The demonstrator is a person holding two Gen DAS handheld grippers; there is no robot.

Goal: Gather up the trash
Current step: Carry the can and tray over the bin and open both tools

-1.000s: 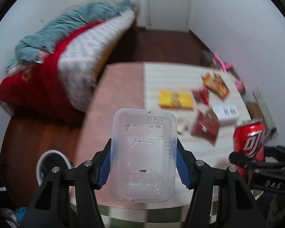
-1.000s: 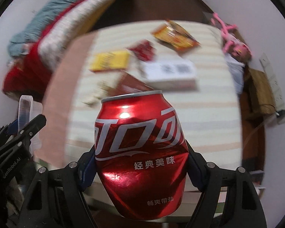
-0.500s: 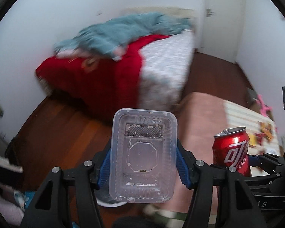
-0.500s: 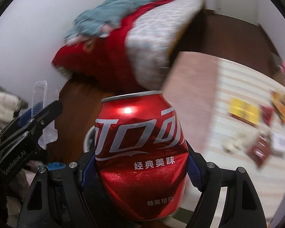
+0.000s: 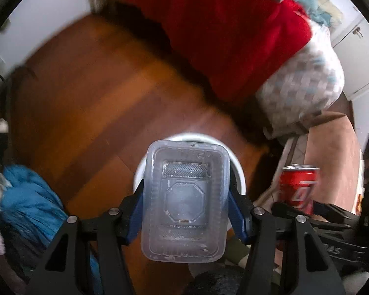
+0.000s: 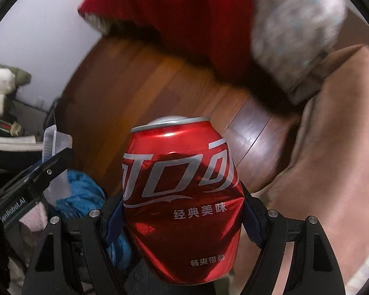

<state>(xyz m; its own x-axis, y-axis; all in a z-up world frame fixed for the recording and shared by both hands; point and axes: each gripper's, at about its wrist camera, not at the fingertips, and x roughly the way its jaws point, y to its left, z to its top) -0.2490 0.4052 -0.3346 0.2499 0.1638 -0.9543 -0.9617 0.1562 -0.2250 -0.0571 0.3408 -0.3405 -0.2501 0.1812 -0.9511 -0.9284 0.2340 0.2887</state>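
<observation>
Clear plastic, rectangular and tray-shaped, the takeaway container sits clamped between the blue pads of the left tool, its open face turned toward the camera. Only a few dried crumbs cling to its bottom. It hangs directly over a round white bin standing on the brown wooden floor; just the bin's rim shows around the container, from 9 o'clock round to 3 o'clock, and its contents are hidden. The left tool points steeply down at the floor.

At 3 o'clock of the container, the right tool grips a dented red aluminium soda can upright by its crushed lower half, held above the floor beside the pink-covered tabletop. A red blanket on the bed fills 12 o'clock, and blue crumpled fabric lies at 8 o'clock.
</observation>
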